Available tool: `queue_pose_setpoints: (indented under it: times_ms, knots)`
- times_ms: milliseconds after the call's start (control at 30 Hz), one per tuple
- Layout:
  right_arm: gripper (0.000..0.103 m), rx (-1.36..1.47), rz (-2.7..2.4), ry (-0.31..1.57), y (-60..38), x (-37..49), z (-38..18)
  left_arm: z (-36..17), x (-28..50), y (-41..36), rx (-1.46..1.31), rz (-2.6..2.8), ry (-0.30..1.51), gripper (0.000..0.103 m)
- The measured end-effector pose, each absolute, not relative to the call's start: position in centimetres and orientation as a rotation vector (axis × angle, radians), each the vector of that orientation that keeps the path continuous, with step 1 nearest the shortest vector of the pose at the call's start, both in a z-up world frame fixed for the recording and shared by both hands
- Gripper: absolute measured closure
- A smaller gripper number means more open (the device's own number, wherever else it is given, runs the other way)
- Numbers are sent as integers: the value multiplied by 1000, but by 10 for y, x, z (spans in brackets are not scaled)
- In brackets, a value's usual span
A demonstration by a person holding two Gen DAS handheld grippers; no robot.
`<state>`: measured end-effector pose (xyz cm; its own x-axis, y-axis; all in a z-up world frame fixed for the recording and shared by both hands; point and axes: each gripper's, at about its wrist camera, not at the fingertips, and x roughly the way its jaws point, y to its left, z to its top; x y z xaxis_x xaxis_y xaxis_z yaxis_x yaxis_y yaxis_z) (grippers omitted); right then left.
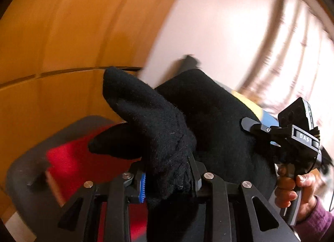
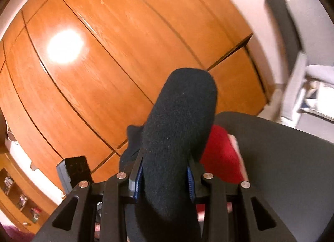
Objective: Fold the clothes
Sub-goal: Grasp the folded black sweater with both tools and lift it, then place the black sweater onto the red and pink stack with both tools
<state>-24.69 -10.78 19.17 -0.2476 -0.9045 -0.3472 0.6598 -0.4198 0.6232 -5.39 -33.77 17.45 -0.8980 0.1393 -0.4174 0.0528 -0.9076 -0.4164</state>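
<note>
My left gripper (image 1: 167, 179): matt black plastic, shiny metal rivets, ribbed blue pads. Black garment (image 1: 158, 129): fuzzy, rough knit cloth. Wardrobe doors (image 2: 117, 54), upper left: glossy smooth wood. Red cloth (image 2: 221, 156), lower right: soft, matt.

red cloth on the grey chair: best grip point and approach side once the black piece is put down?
Judging loosely: take the red cloth at its rounded upper corner, which shows bare against the grey chair, coming from the chair's open right side. Its lower part is hidden behind the black garment that the right gripper and left gripper clamp, so an edge there cannot be picked out.
</note>
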Motion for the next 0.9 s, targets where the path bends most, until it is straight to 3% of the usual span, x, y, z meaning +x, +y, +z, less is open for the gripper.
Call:
queue_pose_setpoints:
  times_ms: [233,400,533,733,900]
  knots:
    - [70,1065,-1799,-282,-212,-325,101,83,-83,-391,-978,2945,-910,72]
    - [64,1071,-1791,-226,-204,-331,69,42,-63,-388,-924,2900,-959,63]
    - [59,1093,-1763,-249,-199,-341,65,42,-41,-386,-871,2925,-988,62]
    - [57,845,-2027,-180,-156,-300,114,93,6,-379,-663,3223,-757,65]
    - [57,608,-2055,110,-175,-265,153,123,-32,-347,-694,3227,-381,65]
